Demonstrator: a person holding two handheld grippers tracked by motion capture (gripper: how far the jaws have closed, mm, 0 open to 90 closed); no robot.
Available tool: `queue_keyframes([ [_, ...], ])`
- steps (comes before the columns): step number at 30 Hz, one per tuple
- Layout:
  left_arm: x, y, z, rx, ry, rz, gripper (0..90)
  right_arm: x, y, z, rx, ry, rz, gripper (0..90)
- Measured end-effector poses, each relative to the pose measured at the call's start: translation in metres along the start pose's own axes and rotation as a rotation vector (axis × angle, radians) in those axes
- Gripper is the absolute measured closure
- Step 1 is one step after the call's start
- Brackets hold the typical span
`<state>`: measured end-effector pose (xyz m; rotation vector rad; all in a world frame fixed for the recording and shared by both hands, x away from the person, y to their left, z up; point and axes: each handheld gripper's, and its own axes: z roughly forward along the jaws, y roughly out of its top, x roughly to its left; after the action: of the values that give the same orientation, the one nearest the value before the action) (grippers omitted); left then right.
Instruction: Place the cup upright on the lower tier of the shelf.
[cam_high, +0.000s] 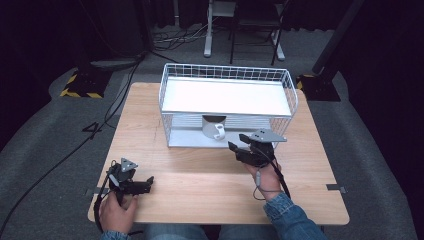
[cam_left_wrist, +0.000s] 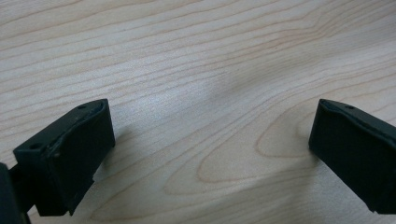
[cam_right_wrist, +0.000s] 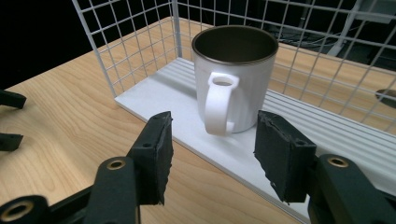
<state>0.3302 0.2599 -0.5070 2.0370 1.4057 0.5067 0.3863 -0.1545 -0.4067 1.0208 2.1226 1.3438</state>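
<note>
Mug (cam_right_wrist: 233, 86): upright on the rack's (cam_high: 227, 100) lower shelf.
Right gripper (cam_right_wrist: 212, 154): jaws apart, empty, just before the mug.
Left gripper (cam_left_wrist: 210, 154): jaws wide, empty.

White ribbed mug (cam_right_wrist: 233, 88) with a dark inner wall, standing upright and empty on the lower white shelf (cam_right_wrist: 327, 135) of the wire rack (cam_high: 227, 72), close to its near edge, handle turned toward the near side.

text: none legible | labels: none | numbers: none
</note>
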Motion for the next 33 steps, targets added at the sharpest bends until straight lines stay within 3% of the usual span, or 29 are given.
queue_keyframes([
  [6,0.0,0.0,0.0,0.0,0.0,-0.001,0.5,-0.01,-0.003,-0.021,0.003,0.005,0.018,43.1],
  [14,0.0,0.0,0.0,0.0,0.0,-0.001,0.5,-0.027,-0.012,-0.036,0.032,0.003,0.006,35.0],
  [16,0.0,0.0,0.0,0.0,0.0,-0.002,0.5,-0.034,-0.017,-0.042,0.066,0.003,-0.028,30.1],
  [22,0.0,0.0,0.0,0.0,-0.001,-0.001,0.5,-0.048,-0.027,-0.059,0.053,-0.005,-0.006,18.4],
  [26,0.0,0.0,0.0,0.001,0.0,-0.001,0.5,-0.057,-0.034,-0.07,0.047,-0.025,0.01,15.4],
  [33,0.0,0.0,0.0,0.0,0.0,-0.001,0.5,-0.075,-0.051,-0.085,0.104,-0.053,0.047,14.8],
])
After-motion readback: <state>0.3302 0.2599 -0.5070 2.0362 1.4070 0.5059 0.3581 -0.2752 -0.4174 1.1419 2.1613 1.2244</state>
